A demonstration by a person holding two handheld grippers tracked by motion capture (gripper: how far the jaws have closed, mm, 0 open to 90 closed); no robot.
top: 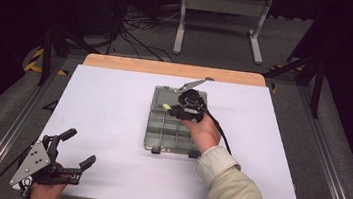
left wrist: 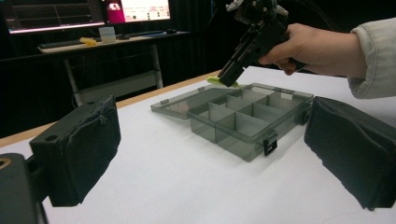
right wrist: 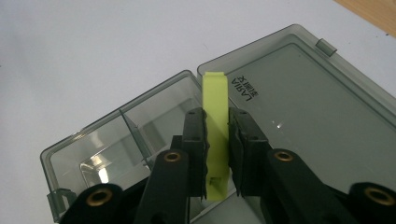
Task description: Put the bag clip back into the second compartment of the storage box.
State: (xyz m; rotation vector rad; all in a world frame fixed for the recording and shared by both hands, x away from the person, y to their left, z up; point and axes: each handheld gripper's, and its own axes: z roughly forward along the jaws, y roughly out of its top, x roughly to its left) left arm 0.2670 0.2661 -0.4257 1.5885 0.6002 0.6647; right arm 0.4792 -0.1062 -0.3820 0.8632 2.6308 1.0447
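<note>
Left gripper (top: 78, 147): I see it low at the near left table edge, jaws spread wide, nothing between them, pointing up and to the right.
Left hand (top: 44, 192): at the bottom edge, wrapped around the gripper's handle; grey plate on top faces the camera.
Left pads (left wrist: 84, 149): far apart in the left gripper view, one at each side.
Right gripper (top: 172, 110): out over the middle of the table, tilted nose-down, jaws closed onto a yellow-green clip (right wrist: 216, 135).
Right hand (top: 204, 130): gripping the handle from behind, cable trailing back past the wrist.
Right forearm (top: 234, 191): light sleeve, coming in from bottom right, stretched forward.
</note>
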